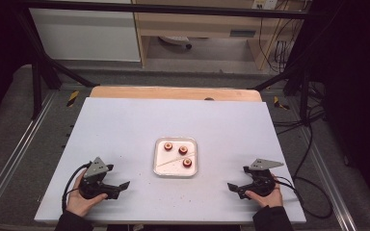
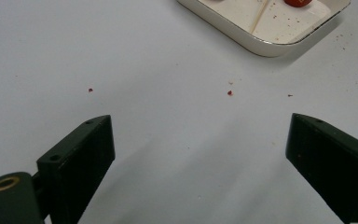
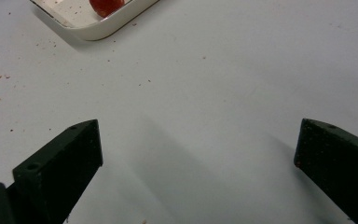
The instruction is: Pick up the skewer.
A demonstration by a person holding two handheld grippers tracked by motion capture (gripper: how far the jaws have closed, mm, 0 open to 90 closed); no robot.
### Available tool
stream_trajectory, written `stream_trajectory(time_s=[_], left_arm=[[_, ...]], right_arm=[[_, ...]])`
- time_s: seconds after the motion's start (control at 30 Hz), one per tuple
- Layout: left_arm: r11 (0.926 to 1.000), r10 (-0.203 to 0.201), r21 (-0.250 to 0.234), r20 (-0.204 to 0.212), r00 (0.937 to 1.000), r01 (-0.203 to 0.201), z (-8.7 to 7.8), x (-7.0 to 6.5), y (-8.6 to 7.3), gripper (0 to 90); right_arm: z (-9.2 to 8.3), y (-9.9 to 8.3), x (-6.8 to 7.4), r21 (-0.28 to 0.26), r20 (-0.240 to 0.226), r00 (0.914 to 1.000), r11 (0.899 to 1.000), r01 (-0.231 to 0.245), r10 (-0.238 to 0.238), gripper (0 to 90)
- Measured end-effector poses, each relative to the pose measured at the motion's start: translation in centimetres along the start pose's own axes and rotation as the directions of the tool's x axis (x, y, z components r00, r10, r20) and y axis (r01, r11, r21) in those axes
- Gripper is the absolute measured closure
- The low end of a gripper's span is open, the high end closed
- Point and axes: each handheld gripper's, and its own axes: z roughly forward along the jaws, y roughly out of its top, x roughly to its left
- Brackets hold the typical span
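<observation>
At the lower left of the high view the left gripper (image 1: pixel 121 186) rests on the white table (image 1: pixel 125 125), jaws spread wide with nothing between them. At the lower right the right gripper (image 1: pixel 233 188) lies the same way, released and empty. Farther up, at the centre of the frame, sits a white tray (image 1: pixel 160 163) holding three red round pieces (image 1: pixel 187 163) and a thin stick (image 1: pixel 170 160), well apart from both grippers.

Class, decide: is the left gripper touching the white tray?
Apart. The high view shows bare table between the left gripper and the white tray.
</observation>
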Motion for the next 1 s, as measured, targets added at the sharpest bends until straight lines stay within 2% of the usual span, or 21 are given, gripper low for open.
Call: stream_trajectory(time_s=[0.4,1.0], left_arm=[[0.9998,0.019,0.011,0.001,0.9998,-0.019,0.4,-0.6,0.3,8.7],[0.9989,0.037,0.027,0.031,0.9989,-0.037,1.5,-2.0,1.6,8.4]], right_arm=[[0.0,0.0,0.0,-0.005,0.004,1.0000,1.000,0.003,-0.003,1.5],[0.0,0.0,0.0,0.004,0.004,1.0000,1.000,0.001,-0.001,1.3]])
